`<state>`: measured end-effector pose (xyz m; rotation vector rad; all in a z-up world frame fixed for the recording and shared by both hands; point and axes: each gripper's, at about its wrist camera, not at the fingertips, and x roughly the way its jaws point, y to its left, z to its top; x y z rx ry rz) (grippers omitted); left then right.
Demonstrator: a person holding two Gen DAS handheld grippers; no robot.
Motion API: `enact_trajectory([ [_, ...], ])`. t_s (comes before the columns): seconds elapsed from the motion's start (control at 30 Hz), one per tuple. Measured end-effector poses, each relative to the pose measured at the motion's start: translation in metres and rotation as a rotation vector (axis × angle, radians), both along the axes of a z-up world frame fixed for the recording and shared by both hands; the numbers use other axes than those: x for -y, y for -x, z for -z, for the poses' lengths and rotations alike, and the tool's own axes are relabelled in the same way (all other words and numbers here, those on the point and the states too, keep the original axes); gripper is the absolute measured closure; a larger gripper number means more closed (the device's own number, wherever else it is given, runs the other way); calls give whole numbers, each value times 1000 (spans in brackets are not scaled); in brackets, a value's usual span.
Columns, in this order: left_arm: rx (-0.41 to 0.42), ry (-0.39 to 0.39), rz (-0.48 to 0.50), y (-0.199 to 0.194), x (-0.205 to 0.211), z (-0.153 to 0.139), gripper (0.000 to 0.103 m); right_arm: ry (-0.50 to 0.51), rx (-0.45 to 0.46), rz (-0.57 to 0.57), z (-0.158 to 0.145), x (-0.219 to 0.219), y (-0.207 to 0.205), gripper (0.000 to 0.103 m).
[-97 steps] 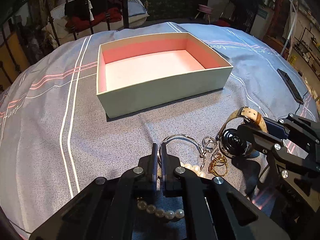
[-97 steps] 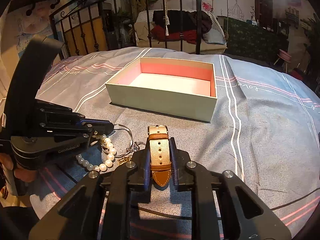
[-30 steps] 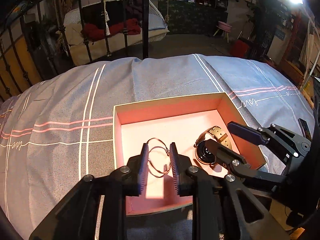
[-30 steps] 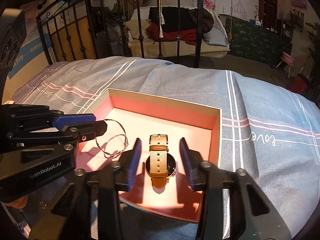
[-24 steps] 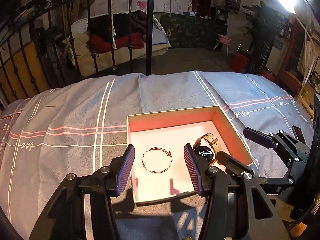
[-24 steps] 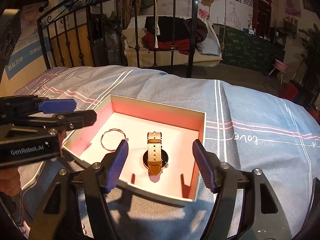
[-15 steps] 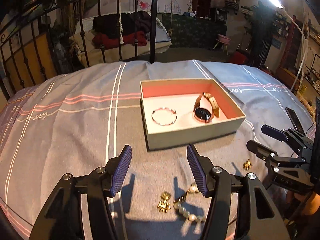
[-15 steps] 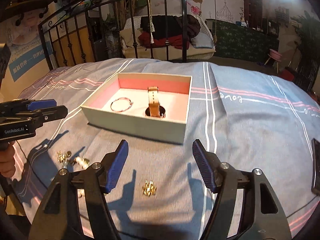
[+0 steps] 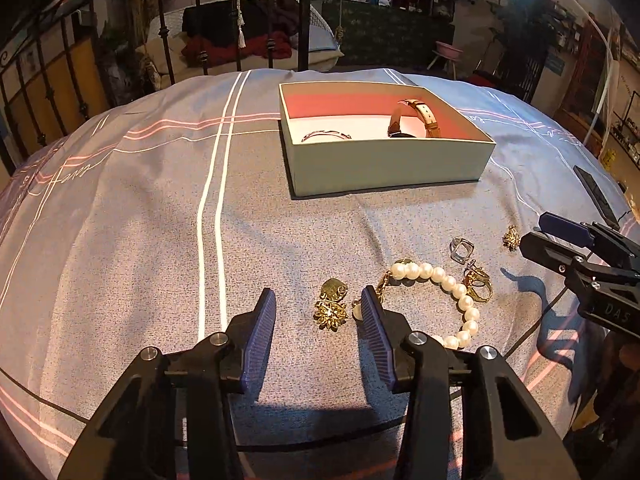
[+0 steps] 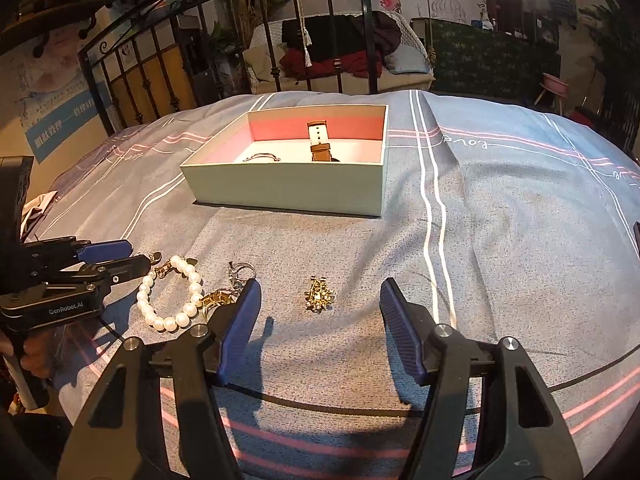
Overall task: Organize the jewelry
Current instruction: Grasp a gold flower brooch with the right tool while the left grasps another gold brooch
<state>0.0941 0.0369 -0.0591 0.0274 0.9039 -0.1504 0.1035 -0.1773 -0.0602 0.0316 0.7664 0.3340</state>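
A pale green box with a pink lining [image 9: 384, 162] [image 10: 288, 188] stands on the bed and holds a thin silver bangle [image 9: 326, 136] [image 10: 262, 157] and a tan-strapped watch [image 9: 416, 122] [image 10: 320, 142]. My left gripper [image 9: 318, 312] [image 10: 116, 258] is open and empty, low over the cloth, with a gold brooch [image 9: 331, 311] between its fingertips. A pearl bracelet [image 9: 444, 286] [image 10: 170, 300] lies just to its right, with gold rings [image 9: 478, 282] and a silver ring [image 9: 462, 248] [image 10: 240, 269]. My right gripper [image 10: 318, 298] is open and empty around a gold floral brooch [image 10: 319, 299] [image 9: 511, 237].
The bed has a grey-blue cover with white and pink stripes [image 9: 208, 208]. A black phone [image 9: 598, 196] lies at the right edge. A black metal bed frame [image 10: 224, 40] stands behind the box, with a cluttered room beyond.
Both grippers let go of the bangle and the watch in the box, opened wide and drew back toward me. They now sit low over the loose jewelry in front of the box.
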Motion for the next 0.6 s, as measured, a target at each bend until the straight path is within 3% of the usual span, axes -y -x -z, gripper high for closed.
enact_trajectory([
  [0.1, 5, 12, 0, 2, 1, 0, 68, -2, -3, 3, 0, -1, 0, 41],
  [0.2, -4, 17, 13, 3, 2, 3, 87, -3, -6, 5, 0, 0, -1, 41],
  [0.6, 1, 56, -11, 6, 1, 1, 87, 45, -53, -26, 7, -13, -15, 41],
])
